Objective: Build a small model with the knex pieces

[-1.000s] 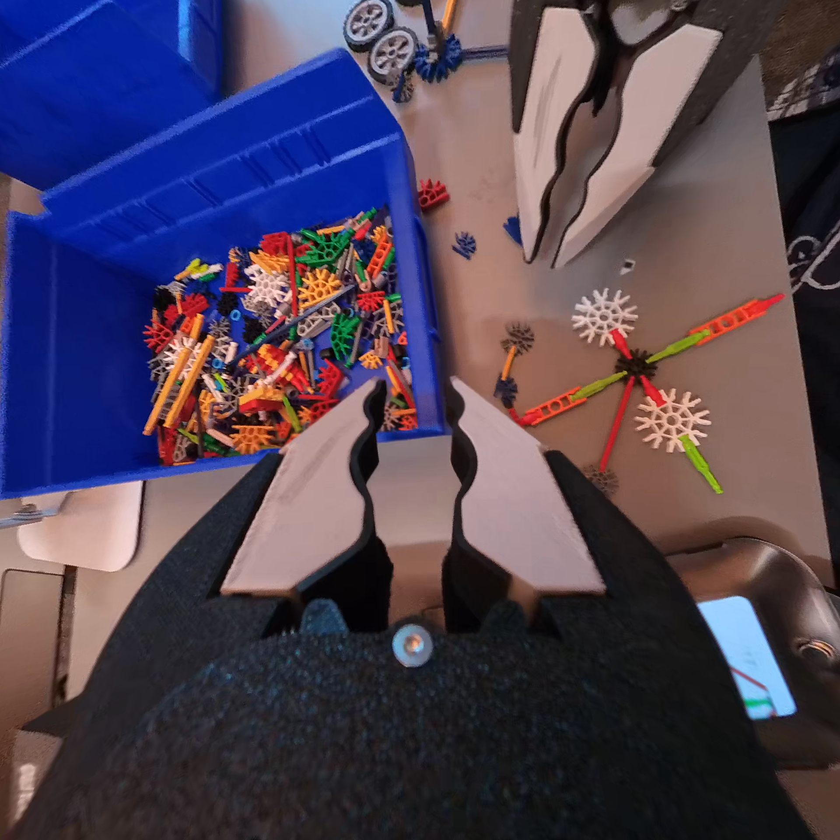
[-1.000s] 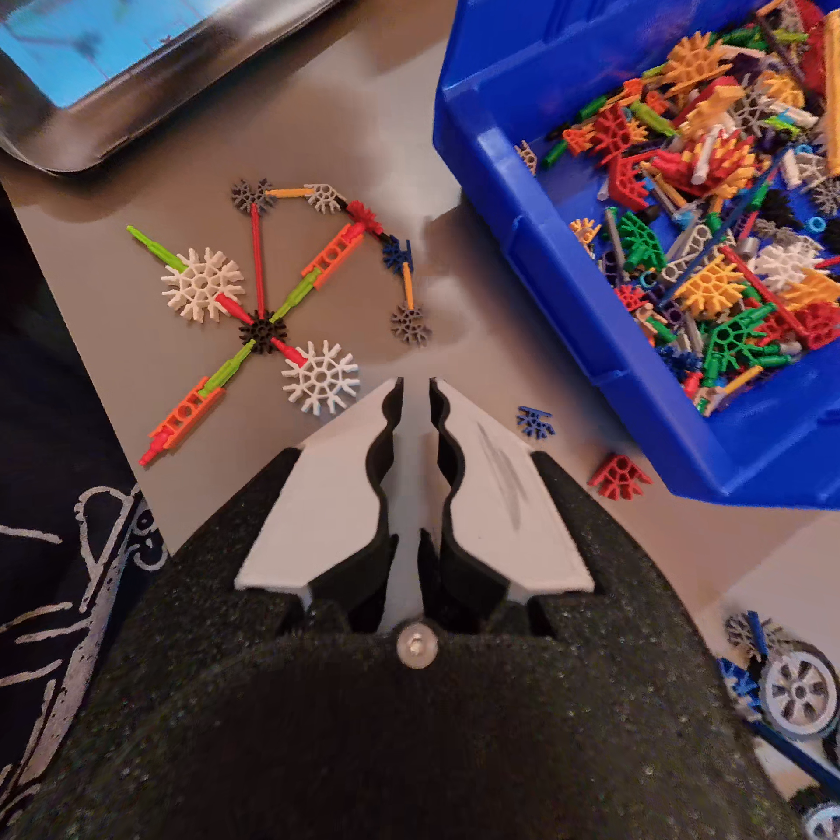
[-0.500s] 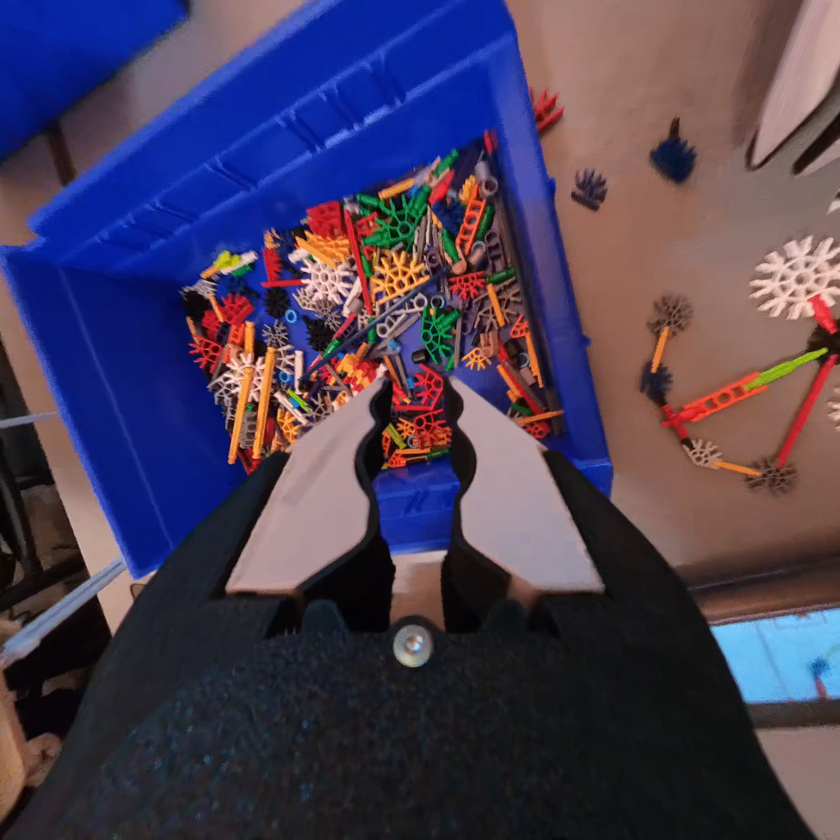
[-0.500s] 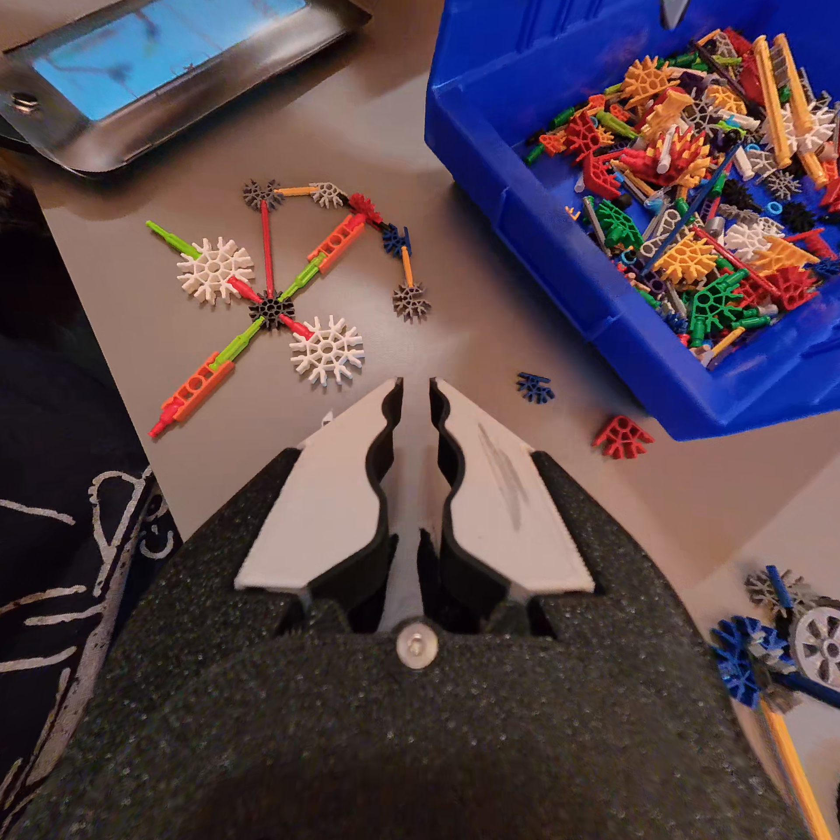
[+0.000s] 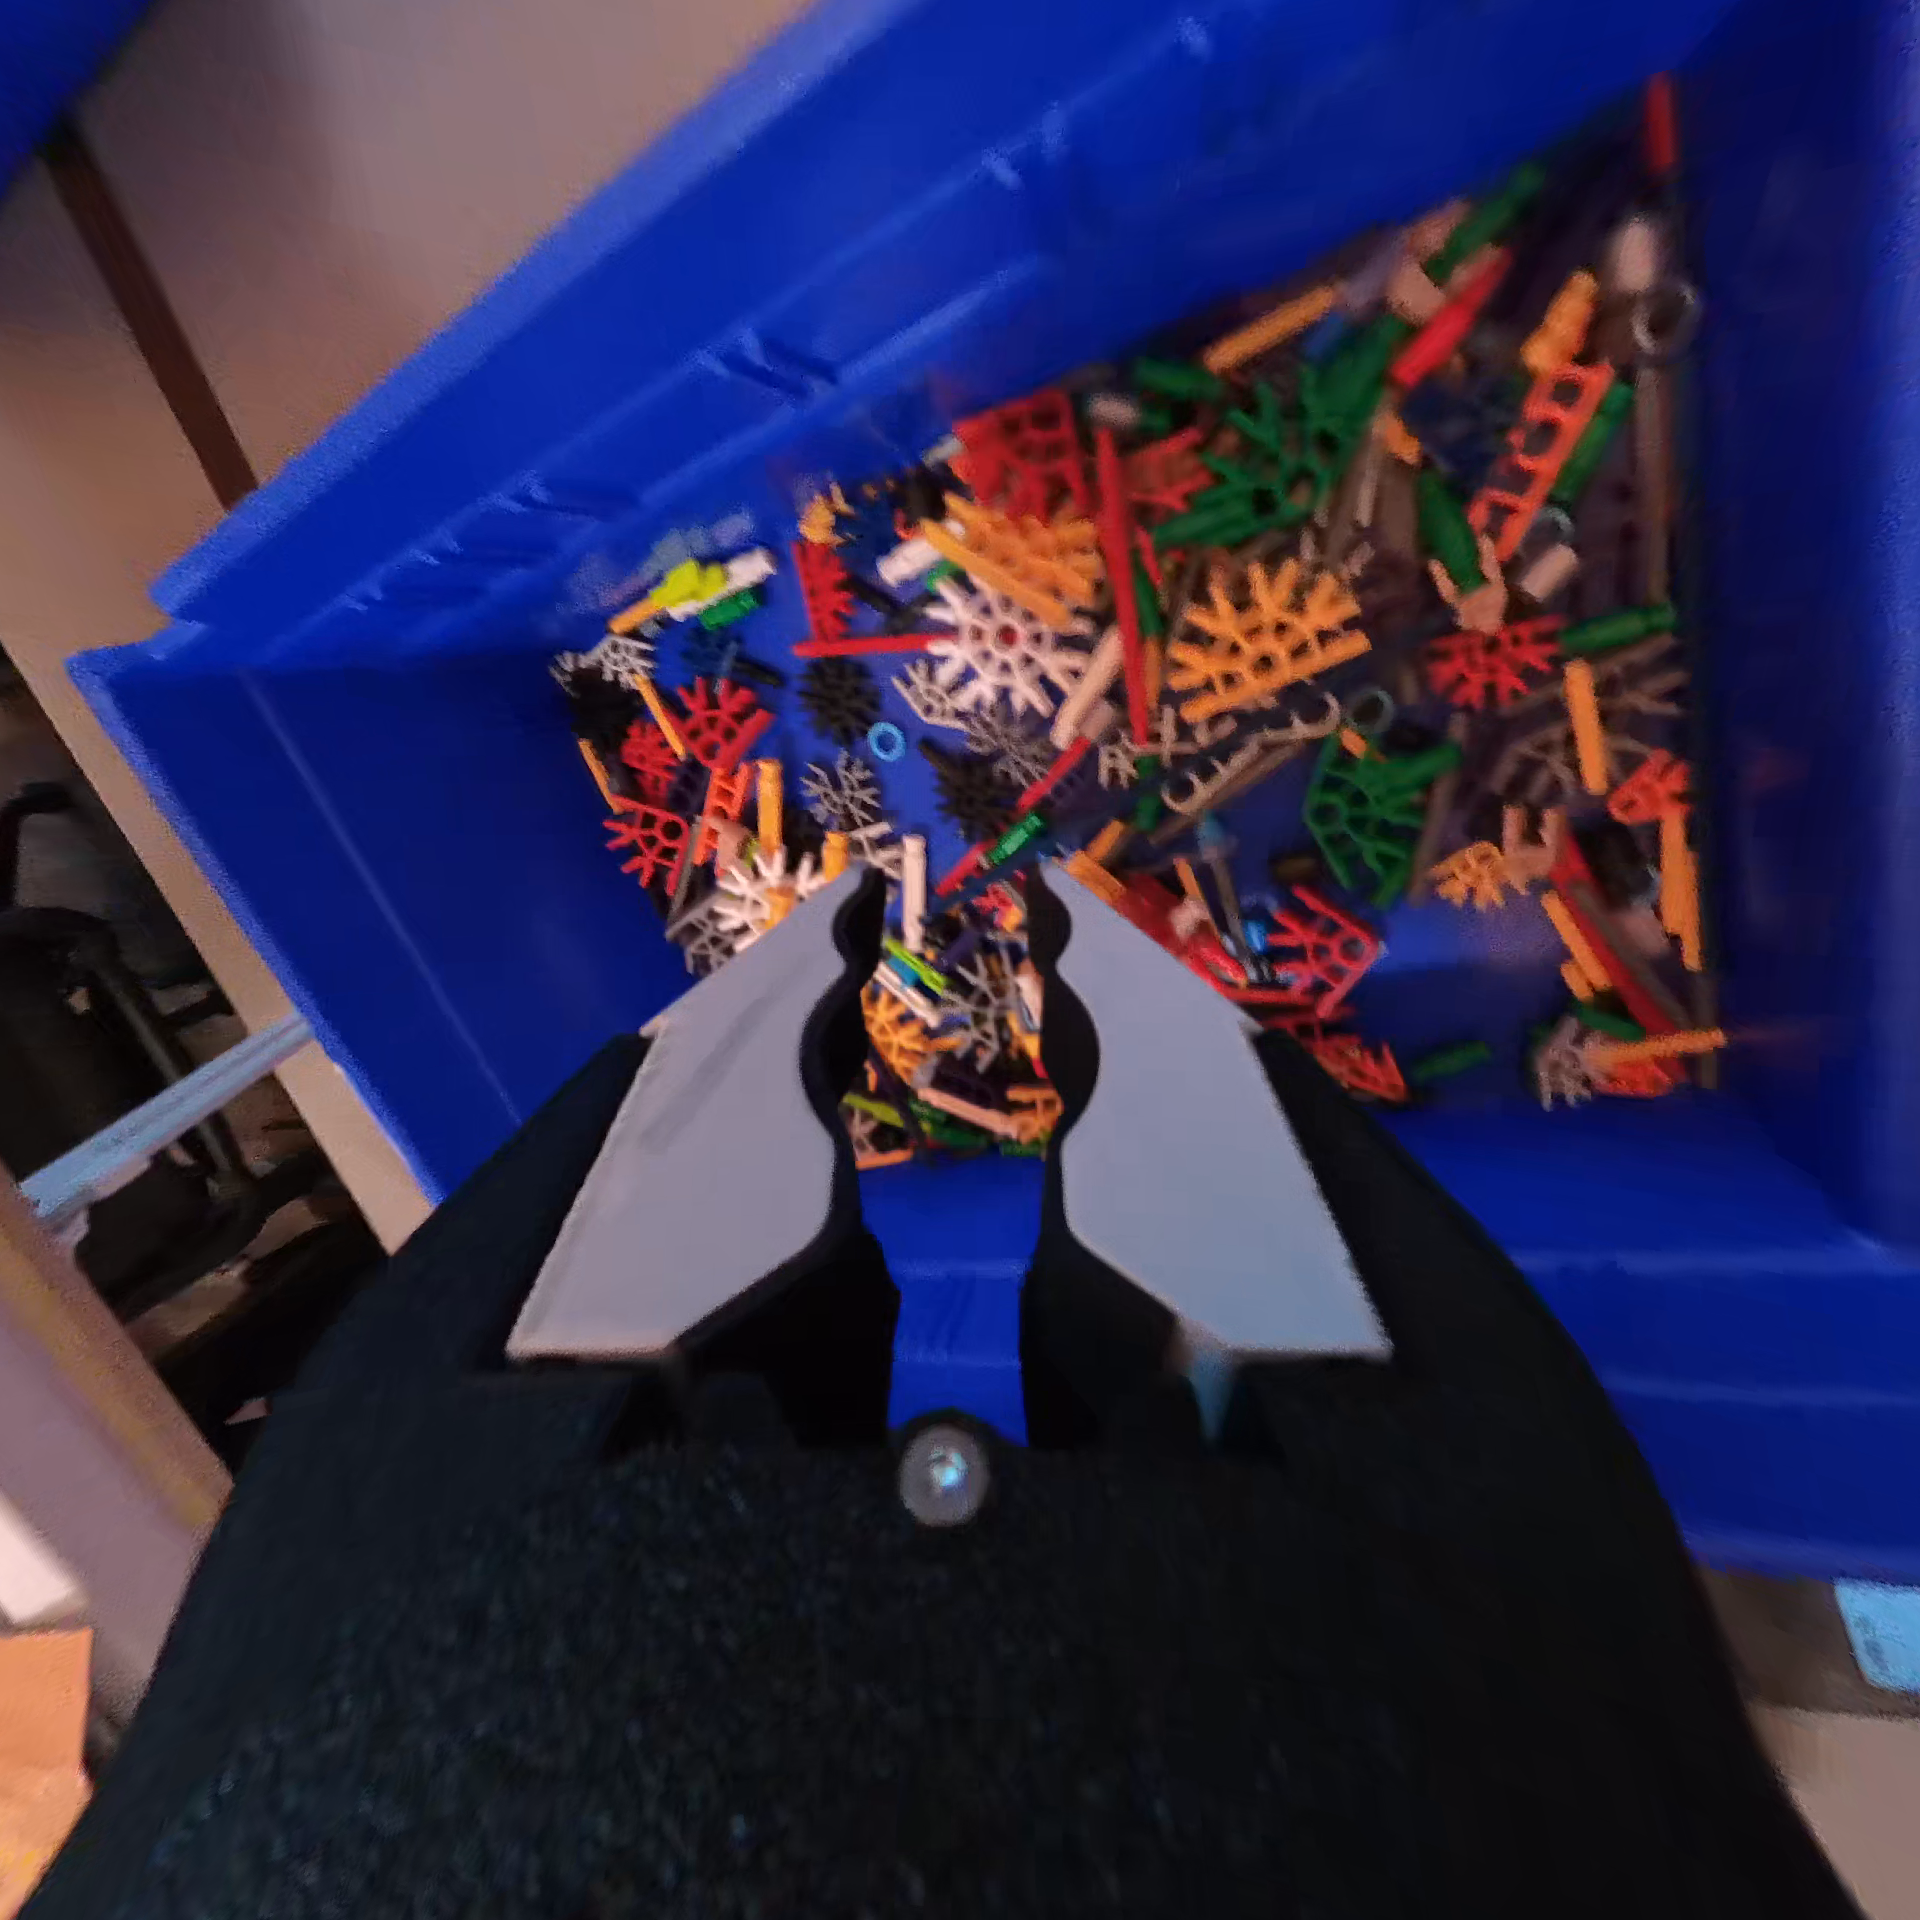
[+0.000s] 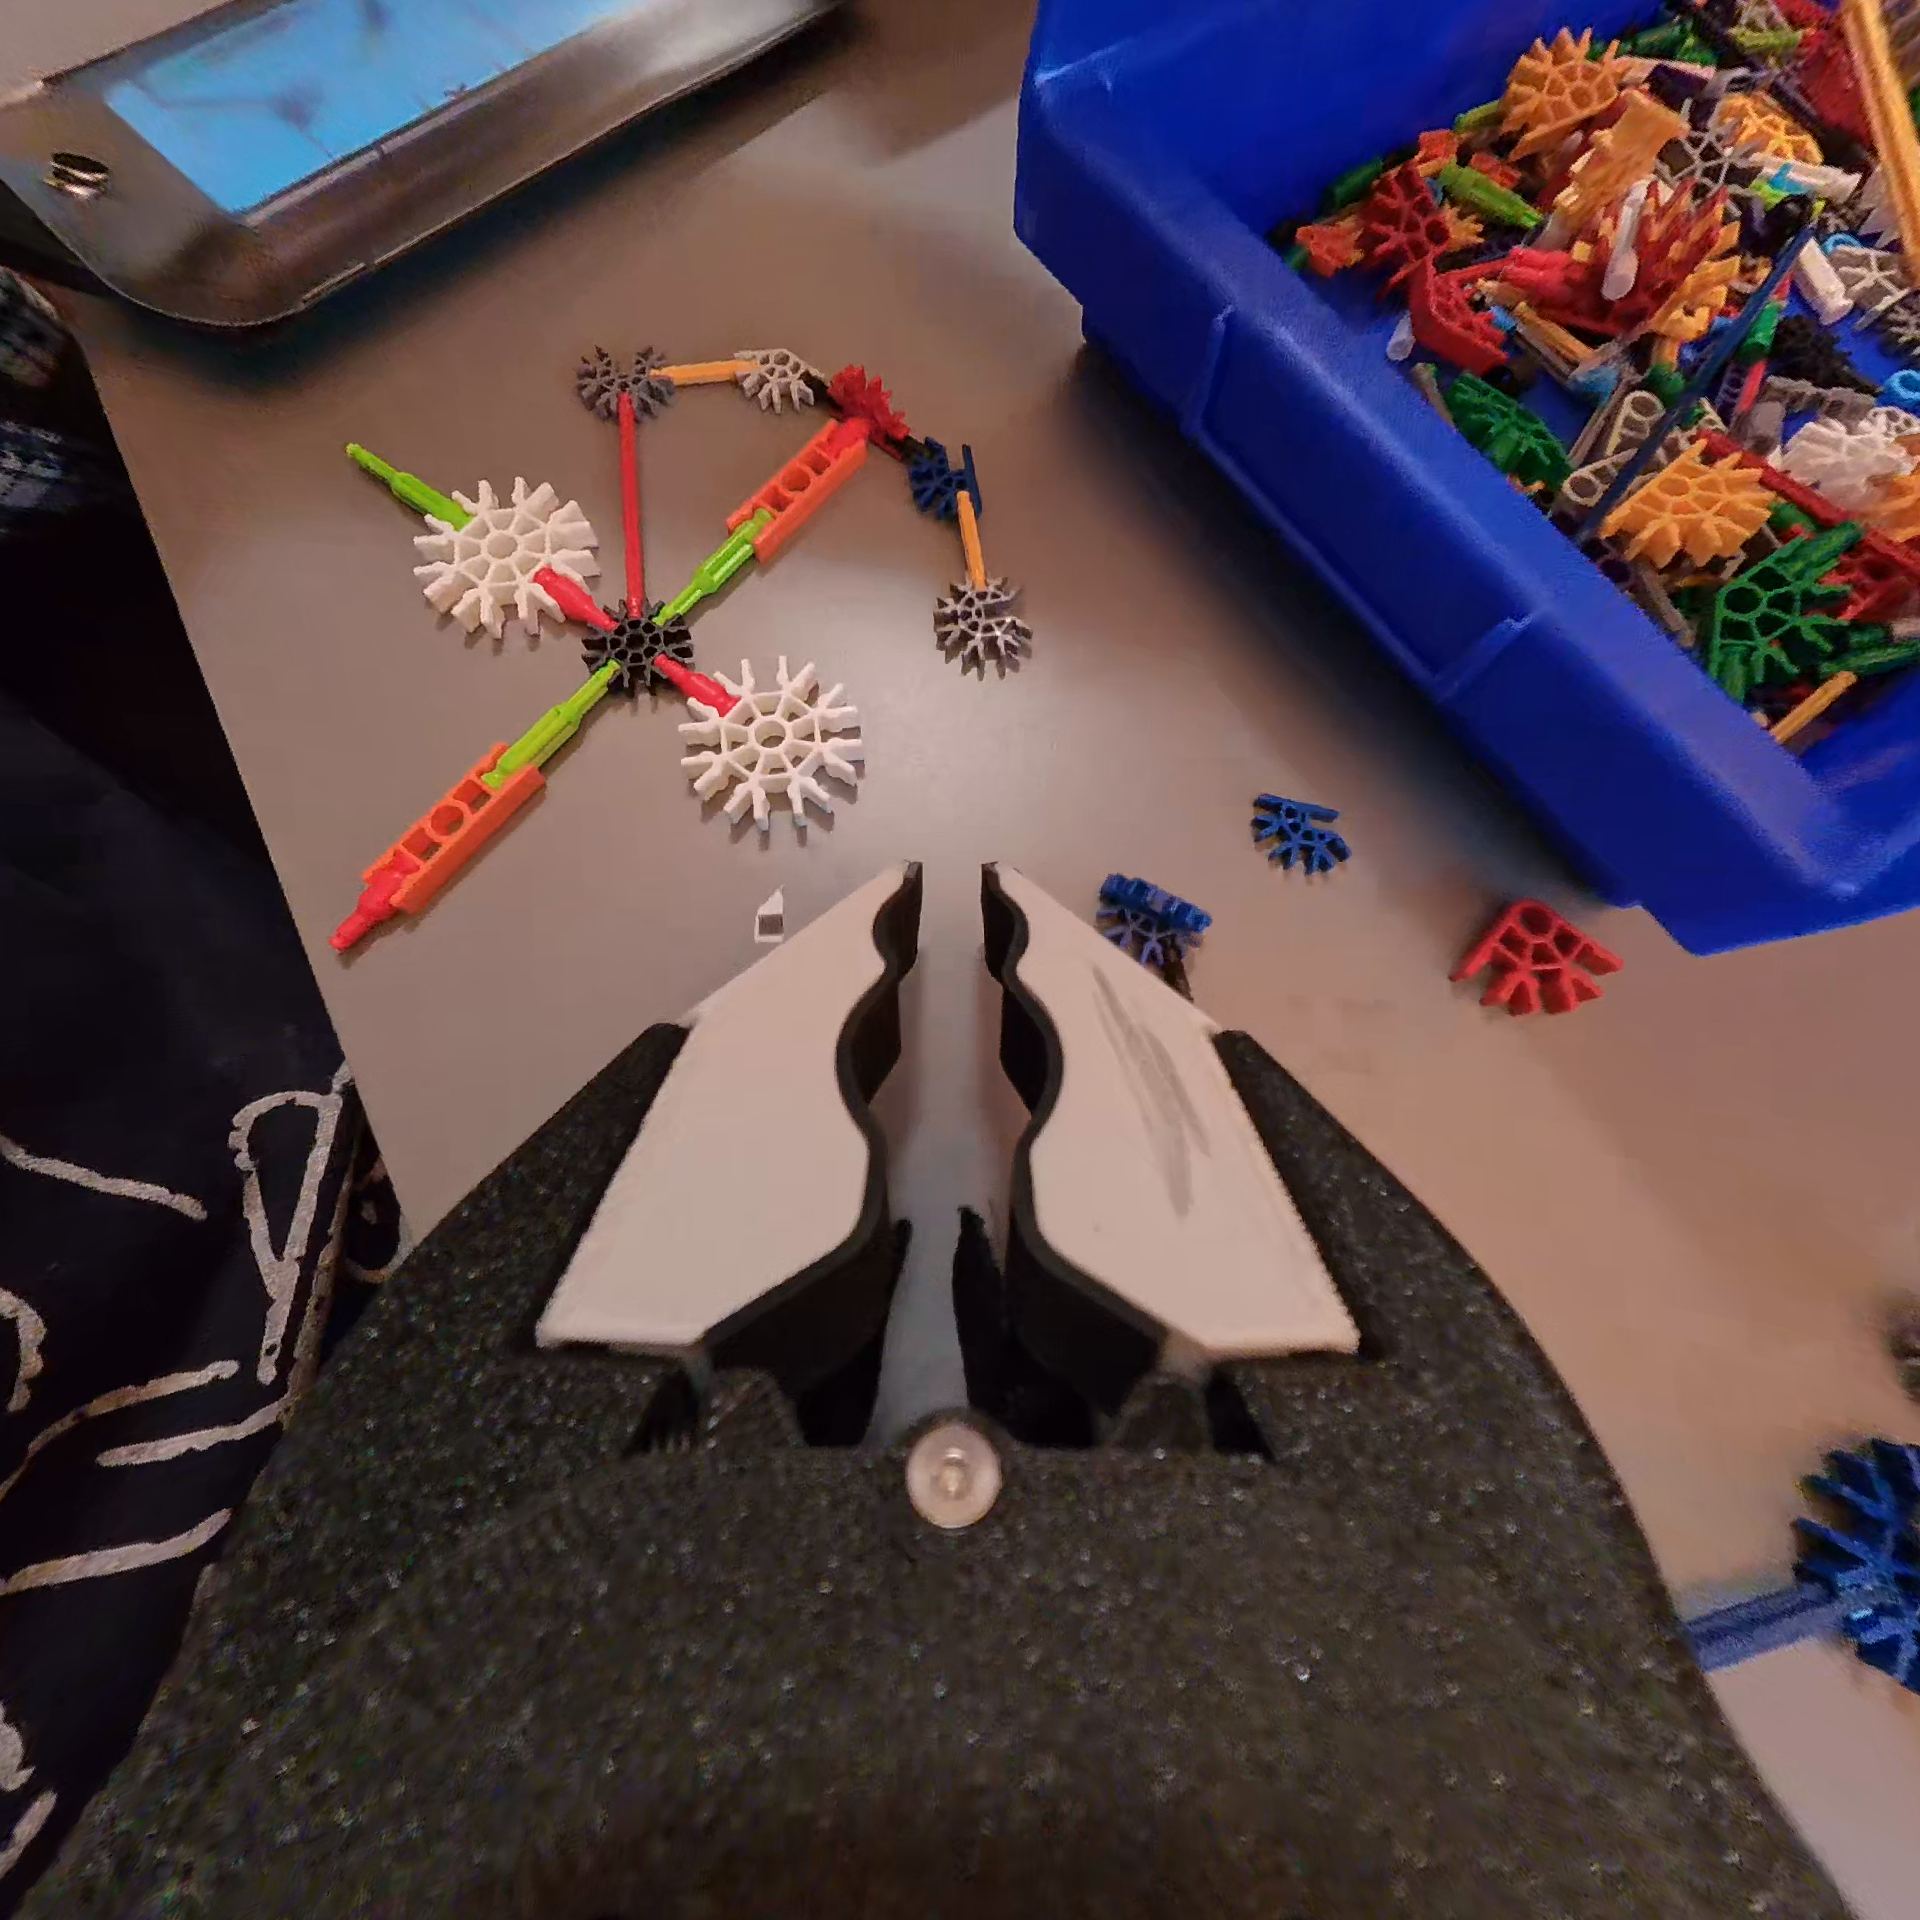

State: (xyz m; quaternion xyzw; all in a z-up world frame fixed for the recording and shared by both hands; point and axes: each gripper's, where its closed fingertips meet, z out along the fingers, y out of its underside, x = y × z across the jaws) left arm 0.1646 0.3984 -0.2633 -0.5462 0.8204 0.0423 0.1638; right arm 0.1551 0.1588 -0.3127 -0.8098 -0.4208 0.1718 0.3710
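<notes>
Hovering over the blue bin [image 5: 436,935], the left gripper [image 5: 951,888] has its jaws spread a little, with nothing between them; its tips point down at the heap of parts [image 5: 1195,727], a jumble of rods and toothed connectors in red, orange, green, white and grey. The view is blurred, so whether the tips touch the heap cannot be told.

Over on the table [image 6: 1091,520], the right gripper [image 6: 951,873] sits with its jaws only narrowly apart, gripping nothing, bare tabletop showing in the gap. Just ahead of it lies the flat build [image 6: 634,649]: a black hub with red and green rods fanning out, two white snowflake wheels, orange bars, and a chain of grey, red and blue connectors. A blue connector [image 6: 1153,920] lies right beside the right finger, another blue piece [image 6: 1299,831] a bit farther, and a red connector [image 6: 1532,956] sits near the bin's corner [image 6: 1351,468]. A dark tablet [image 6: 312,156] with a lit screen lies at the far edge.
</notes>
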